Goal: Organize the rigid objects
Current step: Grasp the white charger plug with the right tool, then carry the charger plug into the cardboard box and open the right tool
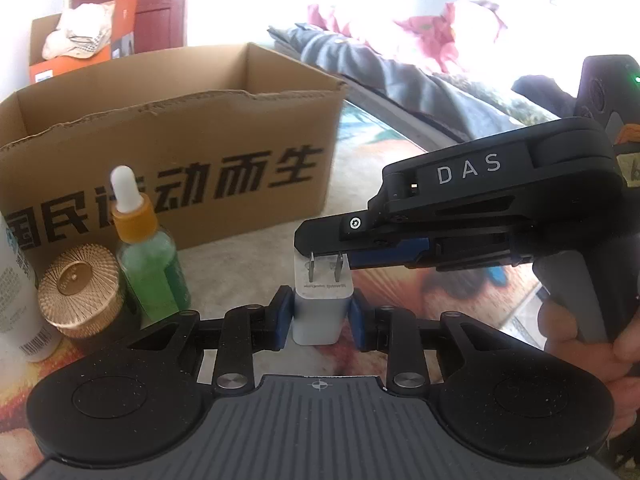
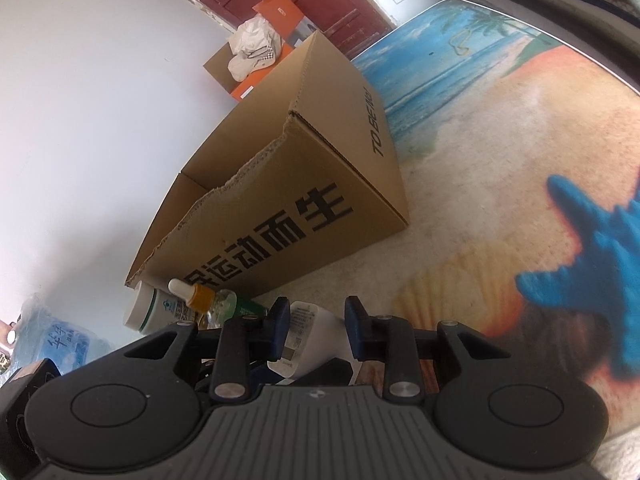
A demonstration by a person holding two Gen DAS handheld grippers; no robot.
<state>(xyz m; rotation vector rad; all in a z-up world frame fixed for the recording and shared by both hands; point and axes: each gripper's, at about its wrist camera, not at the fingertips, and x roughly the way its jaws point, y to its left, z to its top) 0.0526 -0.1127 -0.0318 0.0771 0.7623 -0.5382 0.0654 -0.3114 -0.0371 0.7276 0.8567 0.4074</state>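
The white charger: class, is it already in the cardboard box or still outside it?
Outside. The white charger sits between the left tool fingers, in front of the cardboard box.

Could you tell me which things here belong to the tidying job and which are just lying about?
Job: white plug adapter between the left claw pads, right claw above it, cardboard box, dropper bottle, gold-lidded jar, white bottle.

Lying about: orange box, cap, bedding.

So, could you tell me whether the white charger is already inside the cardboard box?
No, the white charger sits between the left gripper fingers, outside the cardboard box.
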